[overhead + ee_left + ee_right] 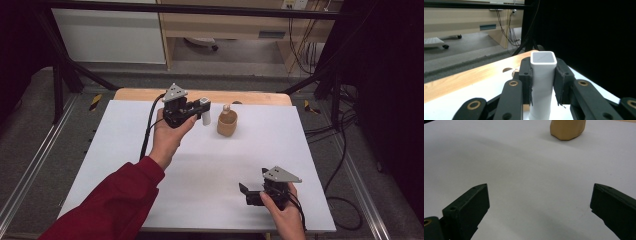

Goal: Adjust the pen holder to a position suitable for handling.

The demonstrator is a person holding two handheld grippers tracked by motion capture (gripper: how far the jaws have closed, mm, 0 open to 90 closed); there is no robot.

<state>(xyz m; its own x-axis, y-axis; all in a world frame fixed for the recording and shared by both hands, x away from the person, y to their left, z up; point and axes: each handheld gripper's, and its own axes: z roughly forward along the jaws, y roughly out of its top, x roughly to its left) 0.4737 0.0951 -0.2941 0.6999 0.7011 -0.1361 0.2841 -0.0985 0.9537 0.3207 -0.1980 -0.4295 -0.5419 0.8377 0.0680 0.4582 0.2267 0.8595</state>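
A white square-topped bottle stands upright — clamped between the left hand-held gripper's jaws, just beside a tan cup.

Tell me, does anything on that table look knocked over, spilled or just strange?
Nothing stands out. The tan cup stands upright on the white table, with no spill around it. The white square container is upright too, clamped in the left gripper. The right gripper sits open near the front edge, holding nothing.

Count on the table – two containers, two grippers

One white square bottle, one tan cup with one small round-topped item inside it, one left gripper, one right gripper – all over one white sheet
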